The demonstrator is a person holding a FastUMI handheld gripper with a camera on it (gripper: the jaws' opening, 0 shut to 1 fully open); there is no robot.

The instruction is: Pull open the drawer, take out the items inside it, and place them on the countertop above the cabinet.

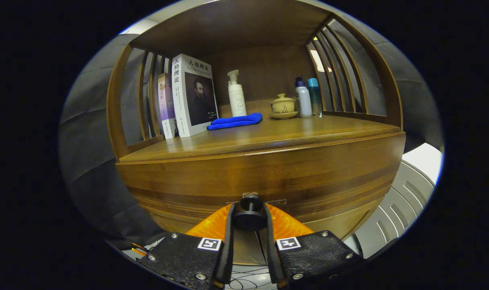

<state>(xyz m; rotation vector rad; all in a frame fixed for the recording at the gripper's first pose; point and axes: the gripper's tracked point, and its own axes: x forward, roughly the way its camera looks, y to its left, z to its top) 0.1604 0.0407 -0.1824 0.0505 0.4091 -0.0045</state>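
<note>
Because the drawer (264,189) must be pulled out first, its knob (250,215) is clamped between both fingers of the tool (249,219) (the tabletop (309,129) above waits for its contents).

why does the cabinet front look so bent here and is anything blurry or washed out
In the gripper view the fisheye lens bows the cabinet front and the slats; the books, blue cloth and bottles are fairly sharp; the dark knob between the gripper fingers is close and a little soft; a bright patch glares through the right-hand slats; the shelf interior is dim and warm.
</note>
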